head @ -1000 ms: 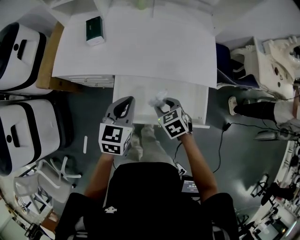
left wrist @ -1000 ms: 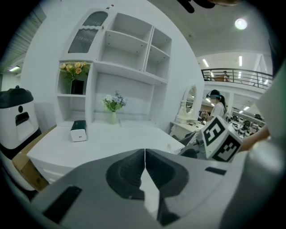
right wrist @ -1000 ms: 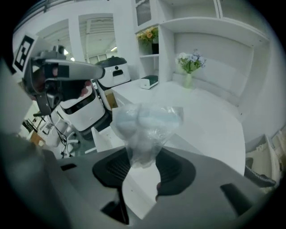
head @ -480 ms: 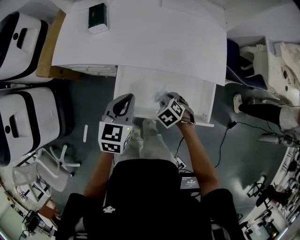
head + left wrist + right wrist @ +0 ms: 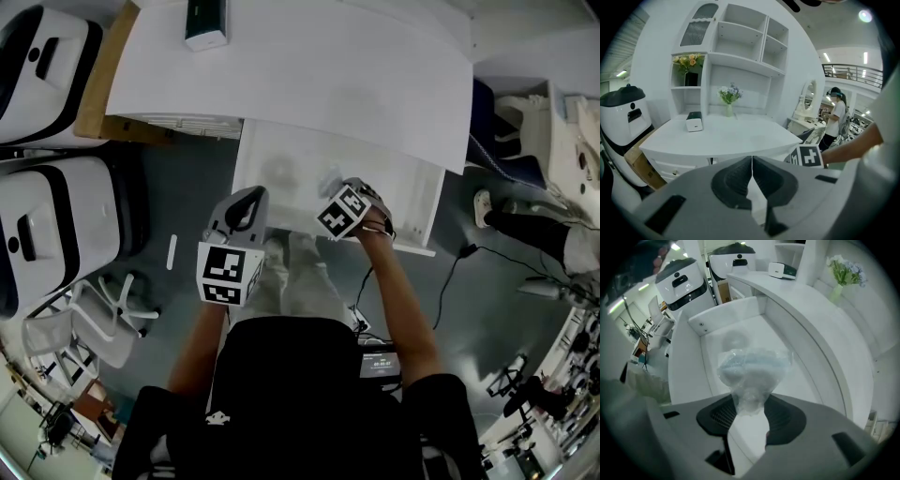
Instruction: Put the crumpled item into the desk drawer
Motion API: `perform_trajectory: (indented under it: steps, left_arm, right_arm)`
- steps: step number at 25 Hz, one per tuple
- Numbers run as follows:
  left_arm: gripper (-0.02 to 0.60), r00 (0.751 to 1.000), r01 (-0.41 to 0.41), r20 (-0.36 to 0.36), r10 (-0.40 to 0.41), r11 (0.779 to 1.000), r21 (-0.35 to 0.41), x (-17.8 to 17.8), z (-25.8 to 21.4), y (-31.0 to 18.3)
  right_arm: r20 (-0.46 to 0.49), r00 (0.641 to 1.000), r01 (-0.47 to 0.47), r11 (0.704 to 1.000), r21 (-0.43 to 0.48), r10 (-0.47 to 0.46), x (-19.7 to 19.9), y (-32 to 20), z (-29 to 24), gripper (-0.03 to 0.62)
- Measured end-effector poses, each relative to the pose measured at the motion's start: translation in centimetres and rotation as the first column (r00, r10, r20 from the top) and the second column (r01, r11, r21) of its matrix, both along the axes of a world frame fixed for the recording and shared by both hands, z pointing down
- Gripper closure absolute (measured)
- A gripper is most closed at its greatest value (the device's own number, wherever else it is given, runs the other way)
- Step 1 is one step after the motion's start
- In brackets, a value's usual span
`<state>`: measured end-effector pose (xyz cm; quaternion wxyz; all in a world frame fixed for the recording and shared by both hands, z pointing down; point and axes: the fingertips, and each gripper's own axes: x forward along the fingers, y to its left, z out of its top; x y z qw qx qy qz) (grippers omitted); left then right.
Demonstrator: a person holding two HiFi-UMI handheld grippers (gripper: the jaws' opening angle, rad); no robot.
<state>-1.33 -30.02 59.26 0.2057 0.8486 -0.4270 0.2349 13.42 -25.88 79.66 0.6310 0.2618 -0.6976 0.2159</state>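
As the right tongs [image 5: 749,411], gripping the crumpled item [image 5: 752,371], move deeper over the drawer [image 5: 398,202], the closed, empty left tongs [image 5: 751,180] hang at its near left corner; drawer floor open leftward.

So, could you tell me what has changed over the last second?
The right tool, still shut on the crumpled plastic, has moved forward from the drawer's front edge to further over its inside, rolling sideways as it went. The left tool stayed shut and empty by the drawer's front; the drawer stayed open.
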Motion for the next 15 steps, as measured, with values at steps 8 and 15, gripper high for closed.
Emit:
perform_trajectory:
  steps: [8,15]
  left_arm:
    - [0.574,1.0,0.002,0.026,-0.002,1.0,-0.013,-0.6,1.6,-0.1]
    - [0.574,0.999,0.009,0.038,-0.009,1.0,-0.004,-1.1,1.9,-0.4]
  right_arm:
    - [-0.02,1.0,0.009,0.999,-0.051,-0.01,0.4,0.6,3.0,0.422]
    - [-0.032,0.999,0.004,0.997,-0.071,-0.007,0.2,1.0,4.4,0.412]
